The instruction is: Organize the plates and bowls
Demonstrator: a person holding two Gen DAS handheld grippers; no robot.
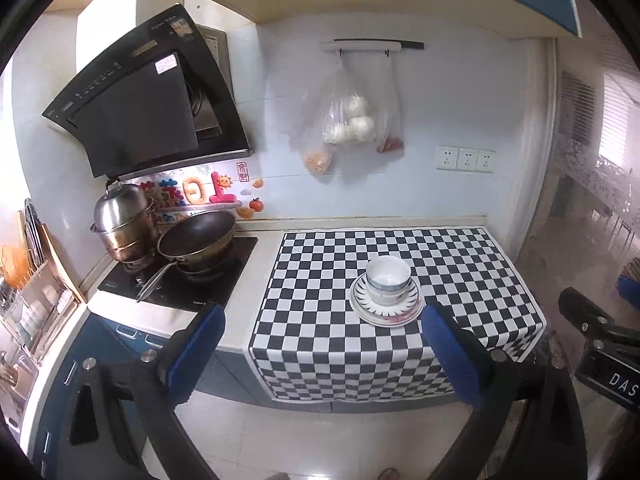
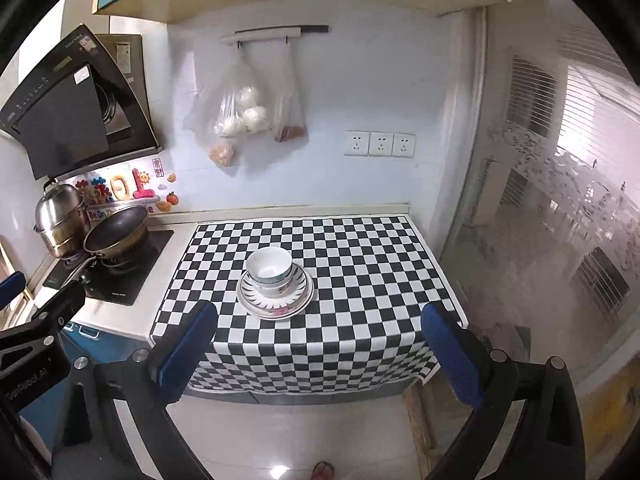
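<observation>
A kitchen counter covered by a black-and-white checkered cloth [image 2: 360, 248]. Near its middle sits a stack of plates [image 2: 276, 300] with nested white bowls [image 2: 269, 270] on top; how many of each is hard to count. The left gripper [image 1: 322, 344] and right gripper [image 2: 320, 344] hang in front of the counter, fingers spread wide, empty, touching nothing. A frying pan [image 1: 196, 236] and steel pot [image 1: 124, 220] stand on the stove at left.

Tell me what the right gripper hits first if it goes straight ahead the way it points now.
Most likely the checkered cloth over the counter, just right of the stacked bowls and plates. The right gripper is open and back from the counter edge, nothing between; depth is uncertain through the fisheye.
</observation>
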